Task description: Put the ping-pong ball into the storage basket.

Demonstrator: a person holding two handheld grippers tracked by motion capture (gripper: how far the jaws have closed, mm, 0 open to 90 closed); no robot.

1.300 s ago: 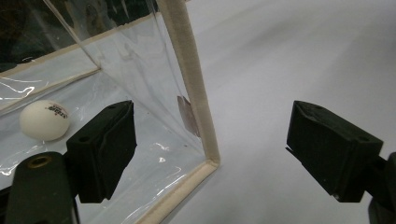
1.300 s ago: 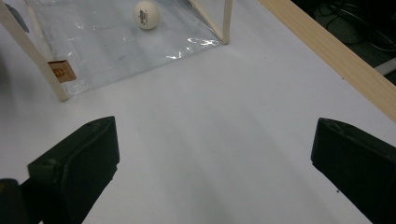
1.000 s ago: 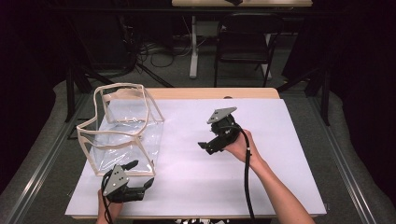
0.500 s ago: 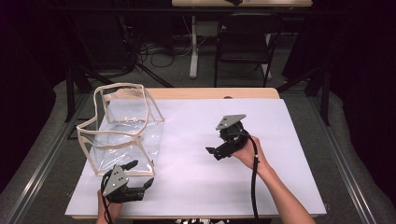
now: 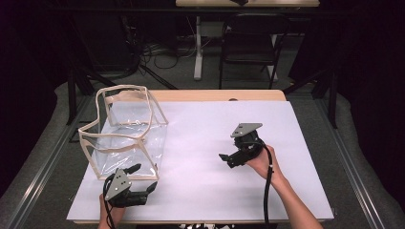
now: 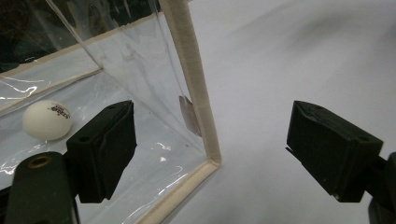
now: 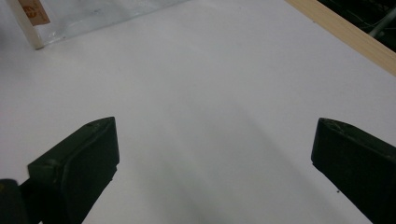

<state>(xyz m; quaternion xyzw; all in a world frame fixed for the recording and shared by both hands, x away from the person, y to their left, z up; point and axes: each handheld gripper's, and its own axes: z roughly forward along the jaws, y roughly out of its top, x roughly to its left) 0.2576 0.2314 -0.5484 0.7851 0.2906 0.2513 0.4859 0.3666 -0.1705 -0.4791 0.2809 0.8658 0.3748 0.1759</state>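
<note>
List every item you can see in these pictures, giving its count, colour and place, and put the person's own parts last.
Clear bag: one, transparent with cream trim, left part of the table.
Ball: one, white with small print, inside the clear bag on its floor.
Table: one, white top with a wooden far edge, centre.
Chair: one, dark, behind the table.
Left gripper: one, black, open, by the bag's near corner.
Right gripper: one, black, open, over bare table.
Hands: two, at the near edge, each holding a gripper.
</note>
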